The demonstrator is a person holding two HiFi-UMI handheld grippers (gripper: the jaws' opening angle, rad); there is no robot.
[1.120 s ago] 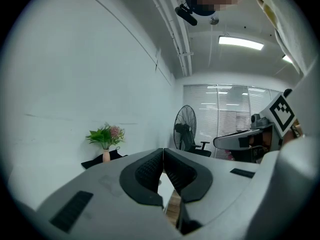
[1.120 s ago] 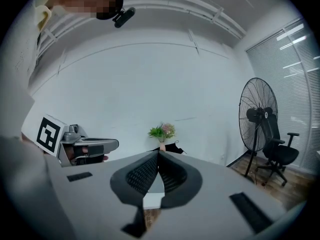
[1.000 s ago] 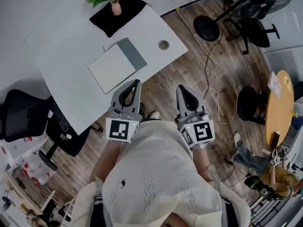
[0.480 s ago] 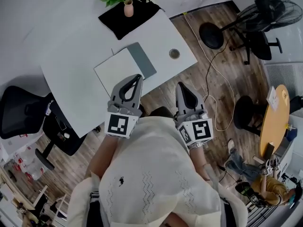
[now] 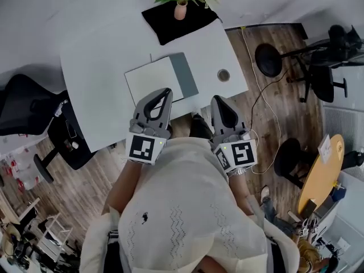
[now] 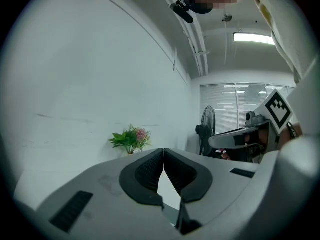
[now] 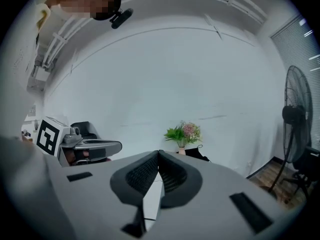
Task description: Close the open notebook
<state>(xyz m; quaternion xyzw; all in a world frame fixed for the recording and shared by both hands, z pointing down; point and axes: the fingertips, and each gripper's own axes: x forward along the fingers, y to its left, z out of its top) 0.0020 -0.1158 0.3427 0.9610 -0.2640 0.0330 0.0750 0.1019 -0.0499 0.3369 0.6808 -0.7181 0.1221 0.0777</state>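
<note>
- Over at the bench (image 5: 94,67), the person is getting closer than a second ago, so the open notebook (image 5: 154,79) is now lying just ahead of the left claw (image 5: 164,91)
- That left claw and the right claw (image 5: 219,99) are both sitting shut, gripping nothing
- Counting: one notebook, one flower vase (image 5: 181,9), two claws

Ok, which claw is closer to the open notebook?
The left claw: in the head view its tip overlaps the near edge of the notebook, while the right claw sits off to the side at the table edge.
</note>
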